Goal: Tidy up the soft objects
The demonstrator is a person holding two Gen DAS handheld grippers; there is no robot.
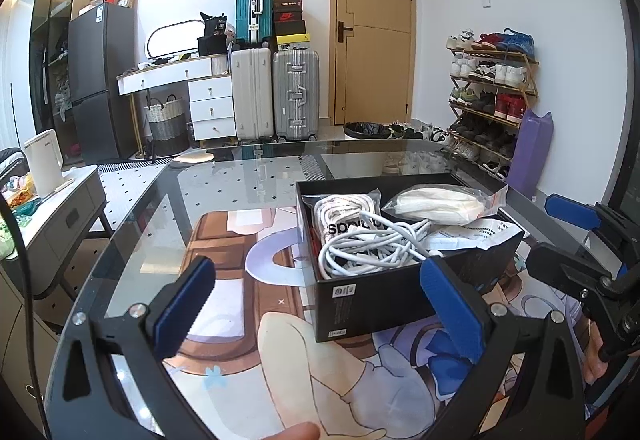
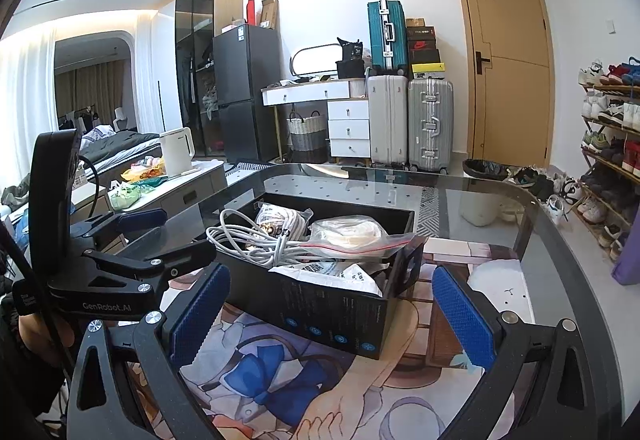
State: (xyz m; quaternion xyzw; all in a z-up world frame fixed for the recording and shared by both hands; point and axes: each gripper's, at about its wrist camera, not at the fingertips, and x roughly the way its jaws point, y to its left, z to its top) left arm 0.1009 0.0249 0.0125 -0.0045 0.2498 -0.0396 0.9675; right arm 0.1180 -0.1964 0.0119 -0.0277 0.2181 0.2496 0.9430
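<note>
Black cardboard formed the open shoebox [image 1: 394,298] that stood on the glass table [image 1: 168,208], over a printed cartoon mat [image 1: 248,304] lying on the table under it. In the left wrist view the left gripper [image 1: 316,310] hung with its blue-padded fingers [image 1: 184,306] spread wide and nothing between them; the box sat at about one o'clock from it, its near corner just behind the right-hand pad. Inside the box, from left to right, lay a bagged bundle of white rope [image 1: 346,210], a loose coil of white cable [image 1: 372,248] in front, a clear zip bag of white fabric [image 1: 438,202], and a printed white pouch [image 1: 476,234] at the right end. The right gripper [image 1: 568,236] showed at three o'clock, beside the box's right end, its jaws parted and empty.

In the right wrist view the left gripper [image 2: 152,236] reached in at nine o'clock, close to the box's left end. The right gripper [image 2: 330,316] stood wide as well, holding nothing, with the shoebox [image 2: 328,310] at twelve o'clock between its pads. Beyond the table stood suitcases [image 2: 430,122] and a wooden door [image 2: 510,60].
</note>
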